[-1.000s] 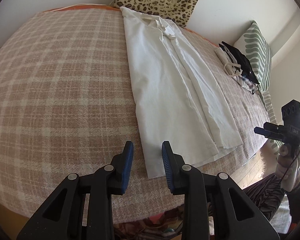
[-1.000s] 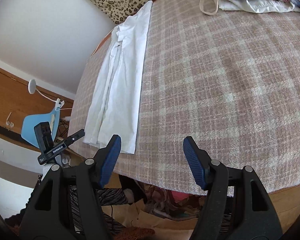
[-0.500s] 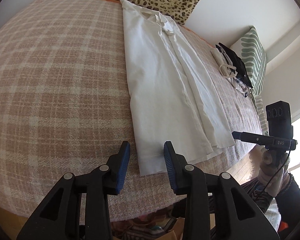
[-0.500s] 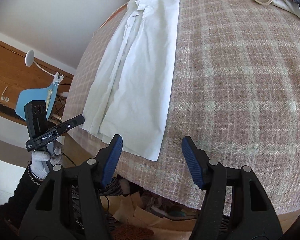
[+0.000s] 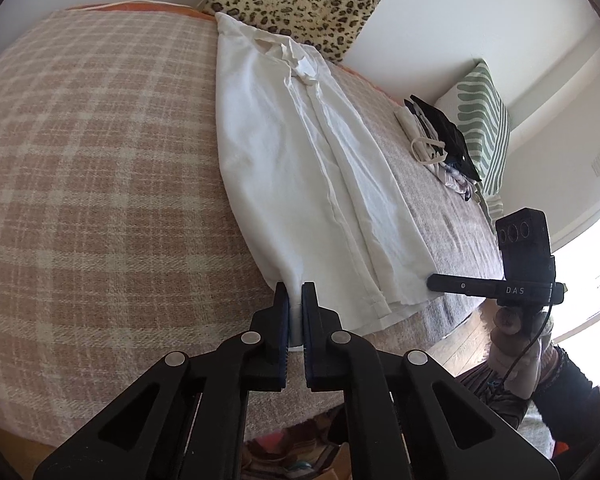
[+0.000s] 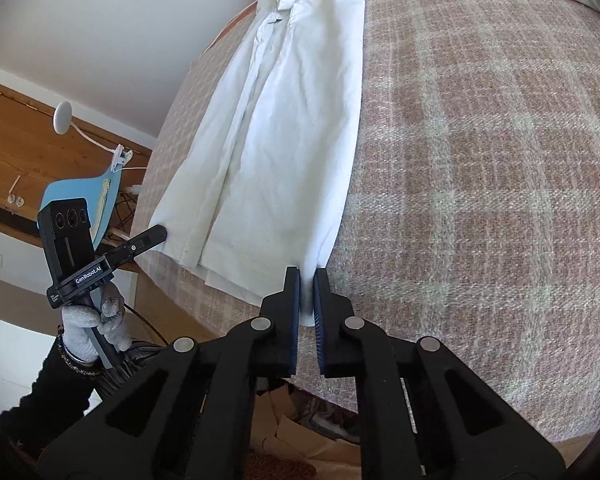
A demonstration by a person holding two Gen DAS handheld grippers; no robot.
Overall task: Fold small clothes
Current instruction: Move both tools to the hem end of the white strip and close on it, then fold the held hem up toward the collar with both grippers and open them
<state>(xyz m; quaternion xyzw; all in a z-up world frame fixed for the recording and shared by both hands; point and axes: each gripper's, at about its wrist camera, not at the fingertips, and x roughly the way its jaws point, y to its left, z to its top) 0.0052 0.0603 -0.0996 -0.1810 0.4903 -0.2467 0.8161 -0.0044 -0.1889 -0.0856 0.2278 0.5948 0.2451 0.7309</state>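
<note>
Plaid pink blanket point(image 5: 100, 184) covers the bed, and on it I see the white shirt point(image 5: 300, 176) lying lengthwise, collar toward the leopard-print cushion point(image 5: 300, 0) at the wall. My left gripper point(image 5: 295, 300) has its jaws pinched on one corner of the shirt's hem; my right gripper point(image 6: 306, 292) is clamped on the opposite hem corner. Beyond the shirt, near the striped pillow point(image 5: 484, 128), sits a pile of clothes point(image 5: 440, 140).

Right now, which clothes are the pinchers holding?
The long white shirt, pinched at its near hem corners by the left gripper and right gripper. The dark pile beside the striped pillow lies untouched.
</note>
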